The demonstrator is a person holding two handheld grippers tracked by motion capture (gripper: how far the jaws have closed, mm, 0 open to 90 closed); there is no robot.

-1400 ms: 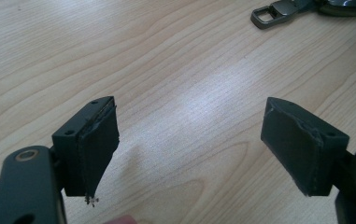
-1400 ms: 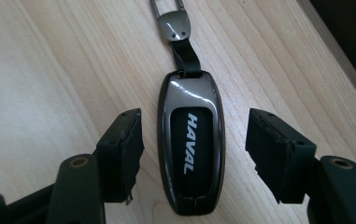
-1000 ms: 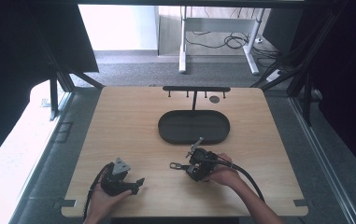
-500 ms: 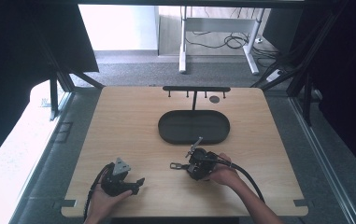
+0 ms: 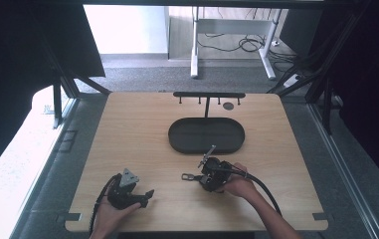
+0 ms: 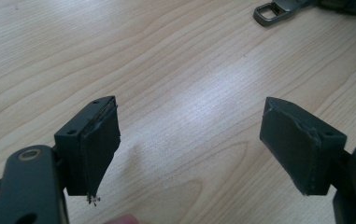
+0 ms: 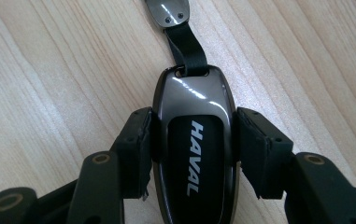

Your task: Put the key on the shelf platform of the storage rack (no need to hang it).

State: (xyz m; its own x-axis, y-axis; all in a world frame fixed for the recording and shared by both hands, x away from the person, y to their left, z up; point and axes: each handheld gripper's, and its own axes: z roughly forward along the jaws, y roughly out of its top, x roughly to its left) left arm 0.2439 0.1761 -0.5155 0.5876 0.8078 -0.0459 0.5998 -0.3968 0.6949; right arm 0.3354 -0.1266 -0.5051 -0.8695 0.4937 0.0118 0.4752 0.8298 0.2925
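Observation:
A dark glossy car key fob [image 7: 193, 140] marked HAVAL lies between the jaws of my right gripper [image 7: 192, 140], which is shut on its two sides. A short black strap [image 7: 185, 44] runs from the fob to a metal clasp [image 7: 167, 10]. In the high view the right gripper [image 5: 206, 178] is at the table's front middle, with the clasp [image 5: 187, 177] sticking out to its left. My left gripper [image 5: 146, 195] rests at the front left, open, with bare wood between its pads [image 6: 98, 140]. The clasp [image 6: 271, 11] shows far off in the left gripper view.
A black oval tray [image 5: 177, 142] sits in the middle of the wooden table [image 5: 127, 129]. Behind it stands a black T-shaped hook rack [image 5: 208, 94] with a small dark disc [image 5: 229, 105] beside it. A cable [image 5: 264, 189] trails from the right gripper toward the front edge.

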